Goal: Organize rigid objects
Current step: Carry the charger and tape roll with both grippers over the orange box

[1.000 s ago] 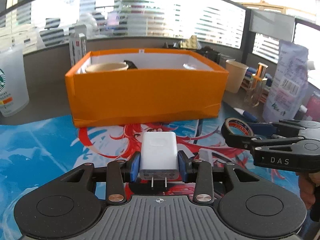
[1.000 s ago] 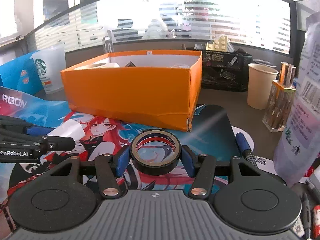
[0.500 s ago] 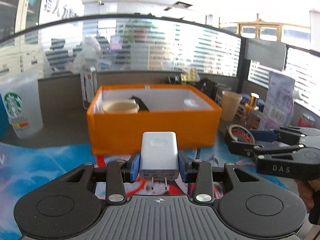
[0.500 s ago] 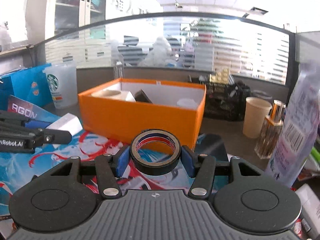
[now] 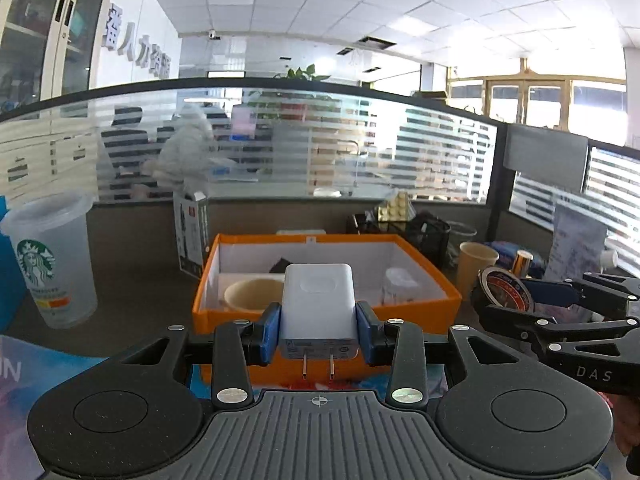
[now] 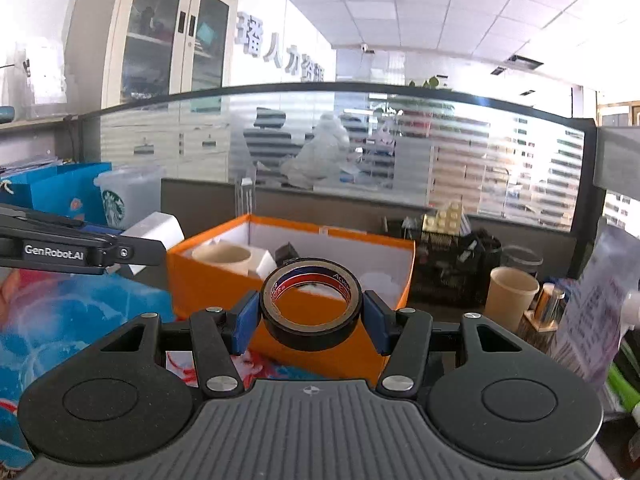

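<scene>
My left gripper point(image 5: 318, 330) is shut on a white plug-in charger point(image 5: 318, 308), prongs toward the camera, held in the air in front of the orange box point(image 5: 416, 314). My right gripper point(image 6: 311, 320) is shut on a black roll of tape point(image 6: 311, 304), also raised before the orange box point(image 6: 208, 280). Inside the box sit a beige cup point(image 5: 254, 296), a dark object point(image 5: 282, 266) and a clear lidded container point(image 5: 402, 286). Each gripper shows in the other's view: the right gripper point(image 5: 516, 300) with the tape point(image 5: 506, 290), the left gripper point(image 6: 120, 250) with the charger point(image 6: 158, 228).
A frosted plastic cup point(image 5: 52, 260) stands at the left on the grey desk. Right of the box are a paper cup point(image 5: 476, 266), a black mesh organiser point(image 5: 424, 232), a small bottle point(image 6: 550, 300) and a printed bag point(image 6: 596, 312). A colourful printed mat point(image 6: 72, 312) lies below.
Both grippers have risen with their loads and tilted up. The box now sits lower in both views and its inside shows; more of the office ceiling is in view.
</scene>
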`<state>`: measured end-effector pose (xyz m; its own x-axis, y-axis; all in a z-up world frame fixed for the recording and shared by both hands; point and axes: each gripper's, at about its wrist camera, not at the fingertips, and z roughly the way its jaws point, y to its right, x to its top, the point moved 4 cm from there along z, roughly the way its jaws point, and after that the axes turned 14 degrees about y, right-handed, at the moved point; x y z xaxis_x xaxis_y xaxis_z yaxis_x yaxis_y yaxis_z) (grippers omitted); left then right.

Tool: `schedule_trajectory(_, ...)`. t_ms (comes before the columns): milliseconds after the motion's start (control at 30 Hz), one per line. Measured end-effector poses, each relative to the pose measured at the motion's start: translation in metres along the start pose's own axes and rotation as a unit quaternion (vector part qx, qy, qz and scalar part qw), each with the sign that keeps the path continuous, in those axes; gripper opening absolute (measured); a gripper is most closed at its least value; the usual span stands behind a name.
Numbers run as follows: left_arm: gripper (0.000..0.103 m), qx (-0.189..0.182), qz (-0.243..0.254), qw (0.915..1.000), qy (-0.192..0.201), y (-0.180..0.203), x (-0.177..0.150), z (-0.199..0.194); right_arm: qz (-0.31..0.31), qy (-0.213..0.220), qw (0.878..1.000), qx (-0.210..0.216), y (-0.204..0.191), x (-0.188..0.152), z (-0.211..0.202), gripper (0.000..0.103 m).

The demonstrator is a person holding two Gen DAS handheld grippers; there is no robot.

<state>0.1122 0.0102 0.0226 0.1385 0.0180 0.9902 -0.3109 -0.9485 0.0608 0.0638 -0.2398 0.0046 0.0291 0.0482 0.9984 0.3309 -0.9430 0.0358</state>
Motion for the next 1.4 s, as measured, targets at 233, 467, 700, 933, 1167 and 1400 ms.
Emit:
schedule_trajectory(233,0.037,0.003,0.01,0.9997,0.02,-0.002,0.023,0.013,-0.003,0.018,1.0,0.0,0.004,0.018,0.009,0.052)
schedule_trajectory(467,0.037,0.008,0.013,0.9994,0.03,-0.008,0.04,0.032,-0.008,0.025,1.0,-0.001,0.006,0.032,0.025,0.052)
schedule_trajectory(700,0.037,0.014,0.015,0.9992,0.033,-0.016,0.051,0.052,-0.008,0.03,1.0,-0.002,0.009,0.043,0.042,0.052)
schedule_trajectory(933,0.037,0.02,0.017,0.9992,0.031,-0.023,0.06,0.074,-0.004,0.026,1.0,0.0,0.012,0.048,0.062,0.052)
schedule_trajectory(1167,0.037,0.021,0.018,0.9994,0.02,-0.027,0.059,0.098,-0.001,0.019,1.0,-0.004,0.016,0.048,0.085,0.052)
schedule_trajectory(1400,0.037,0.027,0.014,0.9995,0.003,-0.035,0.049,0.118,0.007,0.004,1.0,-0.002,0.018,0.037,0.107,0.052)
